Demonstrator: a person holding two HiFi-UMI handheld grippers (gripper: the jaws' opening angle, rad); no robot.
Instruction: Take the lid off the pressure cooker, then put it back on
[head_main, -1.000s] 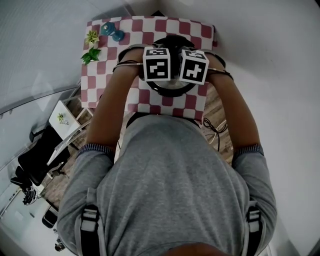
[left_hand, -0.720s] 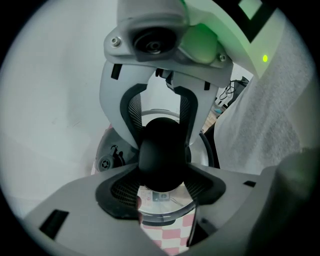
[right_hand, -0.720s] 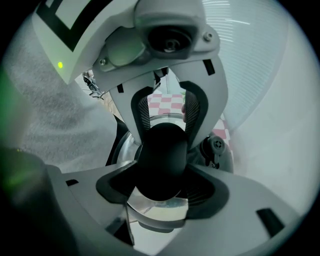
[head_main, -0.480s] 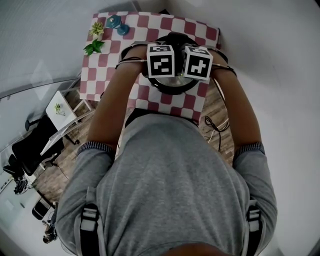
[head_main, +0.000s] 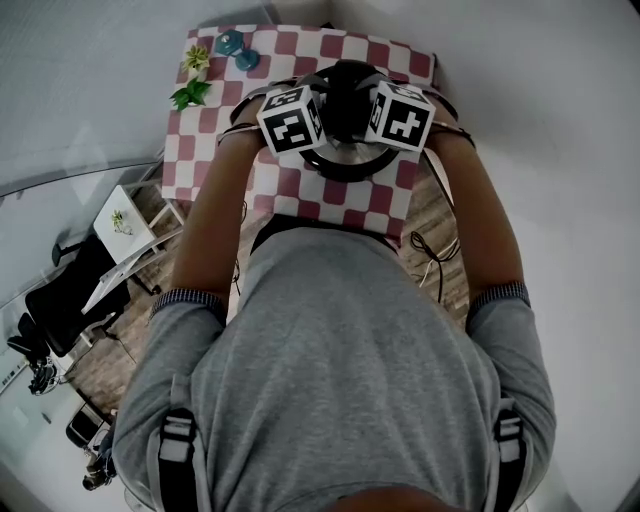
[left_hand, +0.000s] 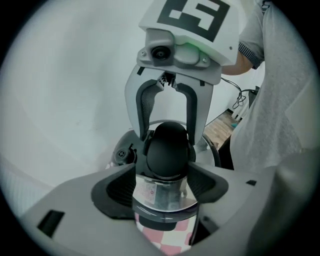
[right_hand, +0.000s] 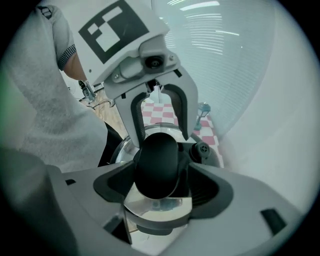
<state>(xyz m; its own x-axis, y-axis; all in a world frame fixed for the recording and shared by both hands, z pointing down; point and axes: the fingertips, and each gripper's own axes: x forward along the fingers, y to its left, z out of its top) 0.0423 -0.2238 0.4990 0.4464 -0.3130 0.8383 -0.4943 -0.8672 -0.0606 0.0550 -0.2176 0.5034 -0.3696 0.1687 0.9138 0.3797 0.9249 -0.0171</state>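
— Spotted the pressure cooker (head_main: 345, 172) from the head view?

— Yes: standing on the checked tablecloth (head_main: 215, 150), close in front of the person, lid (head_main: 350, 152) apparently seated on top. Flanked by the left gripper (head_main: 325, 115) and right gripper (head_main: 368, 112), both tipped steeply down at the black knob (head_main: 348, 85) from opposite sides, presumably to share the load and keep the lid level.

— And through the left gripper view?

— Looking along its own pads: spread wide, having just been opening, with the knob lying between them but seemingly not squeezed. Facing the right gripper's fingers (left_hand: 140, 110), set astride the same knob. Beneath that, shiny lid, then a strip of checked cloth.

— Right gripper view?

— Much the same, mirrored: jaws parted, likewise just been widening, knob in the gap, no clear pinch on it. Small black valve (right_hand: 202, 148) beside the knob left untouched, sensibly.

— So, which step?

— Hard to say: either lining up to close for the lift, or letting go with the lid back in place. Nothing gripped either way.
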